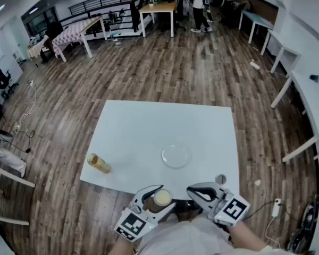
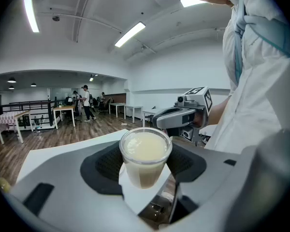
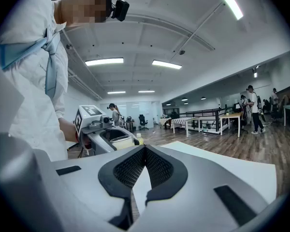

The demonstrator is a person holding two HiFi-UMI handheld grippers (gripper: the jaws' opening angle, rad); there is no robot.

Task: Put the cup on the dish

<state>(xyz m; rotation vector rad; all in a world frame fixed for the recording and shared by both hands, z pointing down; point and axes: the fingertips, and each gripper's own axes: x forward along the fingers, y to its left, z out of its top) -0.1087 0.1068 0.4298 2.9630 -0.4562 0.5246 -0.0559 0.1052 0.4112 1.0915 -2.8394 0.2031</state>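
The person stands at the near edge of a white table with a gripper in each hand. The left gripper is clamped on a clear plastic cup: in the left gripper view its two dark ribbed pads press against opposite sides of the cup, which stands upright and is filled nearly to the rim with a creamy, pale-yellow drink. From the head view, the cup is held in the air at the table's near edge, close to the person's body, not resting on the surface. The round glass dish lies flat on the table beyond it, a little right of the middle and nearer the near edge than the far one, and cup and dish are apart. The right gripper hangs just beside the left one, over the near edge towards the right corner, with its jaws brought together so the pad tips meet and nothing sits between them. A yellowish bottle lies on its side by the near left corner, and a small round object sits by the near right corner. Around the table is a wooden floor, with more tables and people standing far off at the back of the room
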